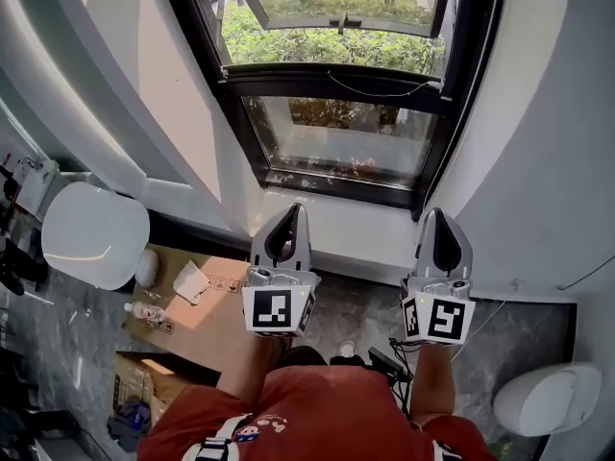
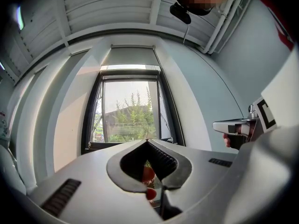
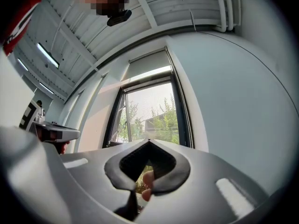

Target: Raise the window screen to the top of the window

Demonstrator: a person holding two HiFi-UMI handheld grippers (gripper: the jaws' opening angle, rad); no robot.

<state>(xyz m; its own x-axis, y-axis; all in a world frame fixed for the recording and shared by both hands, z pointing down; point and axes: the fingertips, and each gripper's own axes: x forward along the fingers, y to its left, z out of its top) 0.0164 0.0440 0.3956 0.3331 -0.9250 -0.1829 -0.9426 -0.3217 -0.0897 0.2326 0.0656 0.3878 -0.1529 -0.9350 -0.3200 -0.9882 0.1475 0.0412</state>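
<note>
1. The left gripper (image 1: 292, 209) and the right gripper (image 1: 438, 215) are being held side by side in the head view. Both are being pointed toward 12 o'clock, at the window (image 1: 336, 80).
2. The jaws of the left gripper (image 2: 147, 141) are being kept pressed together, tip against tip, and nothing is being gripped between them.
3. The jaws of the right gripper (image 3: 149, 142) are likewise being kept fully together, and nothing is being gripped there either.
4. Neither gripper is being brought into contact with the window; a white sill (image 1: 356, 233) is being left between the tips and the black frame.
5. The window screen (image 2: 131, 104) is being seen at 12 o'clock from the left jaws, as a slightly dimmer sheet across the opening.
6. Its upper edge is being marked by a dark crossbar (image 2: 131, 77) near the top of the frame, with a brighter strip (image 2: 131, 67) being left above it.
7. A grey roller shade (image 3: 149, 63) is being shown at 12 o'clock from that strip in the right gripper view.
8. A cardboard box (image 1: 207, 307) is being shown on the floor at 8 o'clock from the left gripper.
9. A red shirt (image 1: 317, 401) is being worn by the person, at 6 o'clock from both grippers.
</note>
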